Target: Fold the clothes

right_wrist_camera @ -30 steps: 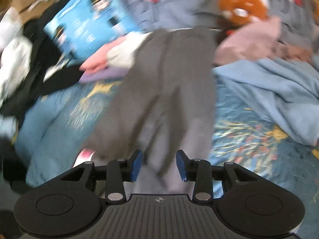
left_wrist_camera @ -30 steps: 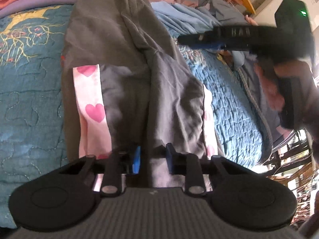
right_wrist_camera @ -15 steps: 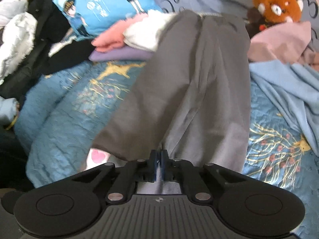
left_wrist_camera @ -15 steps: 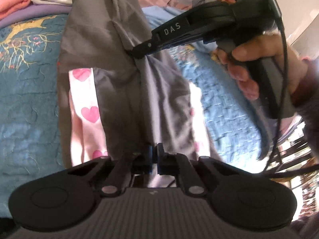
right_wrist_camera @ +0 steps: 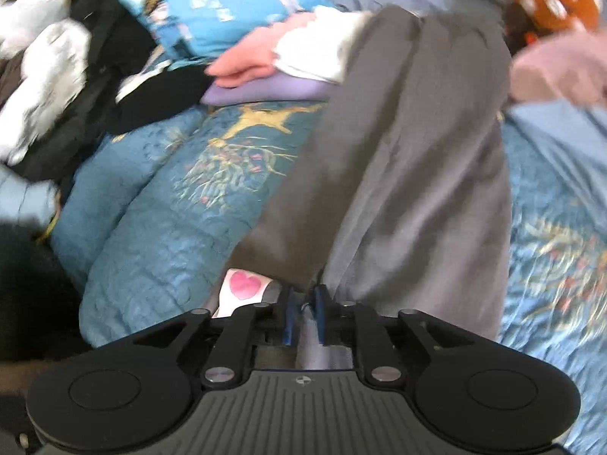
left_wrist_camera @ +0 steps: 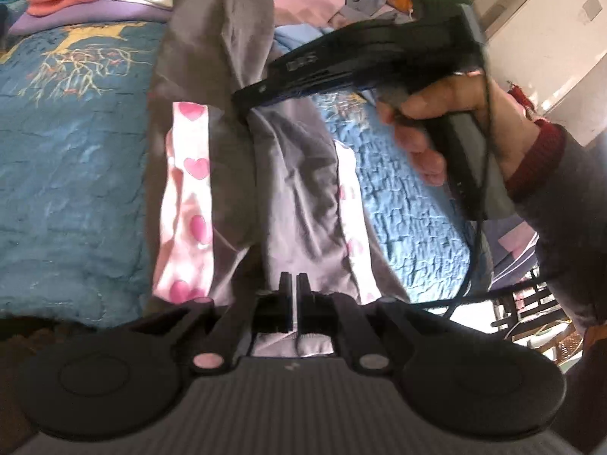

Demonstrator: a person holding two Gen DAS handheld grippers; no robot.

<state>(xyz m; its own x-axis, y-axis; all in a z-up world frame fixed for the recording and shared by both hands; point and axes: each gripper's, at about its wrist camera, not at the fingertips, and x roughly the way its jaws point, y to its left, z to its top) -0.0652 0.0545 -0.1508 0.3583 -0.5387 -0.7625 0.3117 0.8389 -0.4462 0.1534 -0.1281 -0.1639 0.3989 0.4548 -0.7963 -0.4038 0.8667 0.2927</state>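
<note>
Both tongs have closed since a second ago. The left tongs [left_wrist_camera: 292, 295] pinch the near hem of the grey trousers [left_wrist_camera: 227, 121]; the right tongs [right_wrist_camera: 303, 314] hold cloth further up, jaws now easing apart. The trousers lie lengthwise down the bed [left_wrist_camera: 76, 174], over a heart-print cloth [left_wrist_camera: 187, 197]. Step in hand: lifting the hem. Next, carry it towards the waistband, keeping both edges level.

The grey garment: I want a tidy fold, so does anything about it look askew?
Yes. The grey garment lies bunched in lengthwise creases, and a pink heart-print cloth pokes out from beneath both its sides.
</note>
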